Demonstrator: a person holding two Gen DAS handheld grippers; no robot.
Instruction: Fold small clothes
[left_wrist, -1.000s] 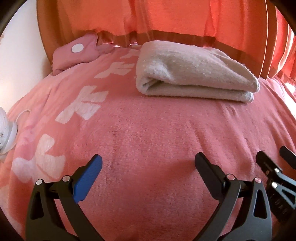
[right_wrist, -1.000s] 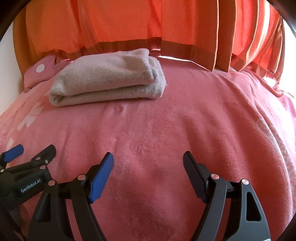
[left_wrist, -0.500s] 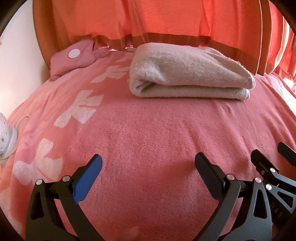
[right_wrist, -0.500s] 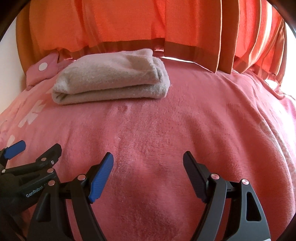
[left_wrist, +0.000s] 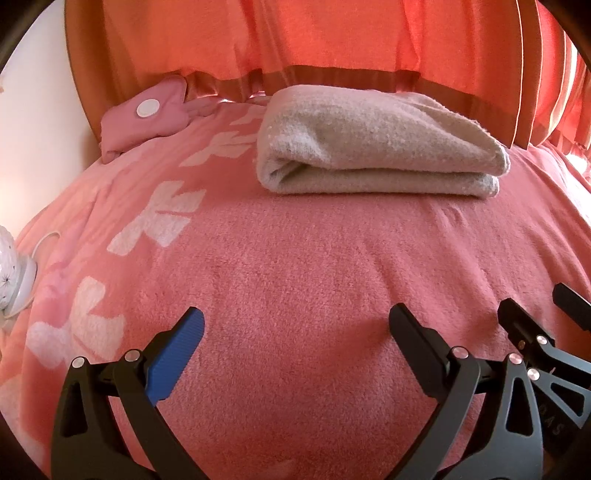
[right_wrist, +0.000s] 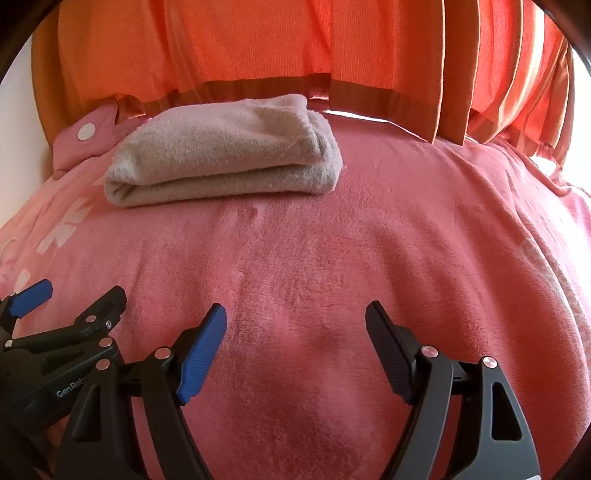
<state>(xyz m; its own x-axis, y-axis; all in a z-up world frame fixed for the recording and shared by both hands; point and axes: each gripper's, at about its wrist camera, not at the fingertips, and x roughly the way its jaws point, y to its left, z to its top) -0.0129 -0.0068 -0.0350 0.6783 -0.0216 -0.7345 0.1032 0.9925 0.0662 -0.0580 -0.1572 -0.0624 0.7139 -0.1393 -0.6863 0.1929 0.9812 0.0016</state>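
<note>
While the pink pouch (left_wrist: 144, 122) lies left of the folded towel (left_wrist: 376, 147), both grippers have crept nearer that towel over the last second. Left gripper (left_wrist: 295, 332) and right gripper (right_wrist: 295, 325) hover before it, jaws spread, empty; the folding looks finished.

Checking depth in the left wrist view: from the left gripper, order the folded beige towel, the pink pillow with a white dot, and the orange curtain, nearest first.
1. Folded beige towel, ahead, slightly right, on the pink blanket.
2. Pink pillow, far left, at the bed's back edge.
3. Orange curtain, hanging behind both.

The left gripper is open.
</note>
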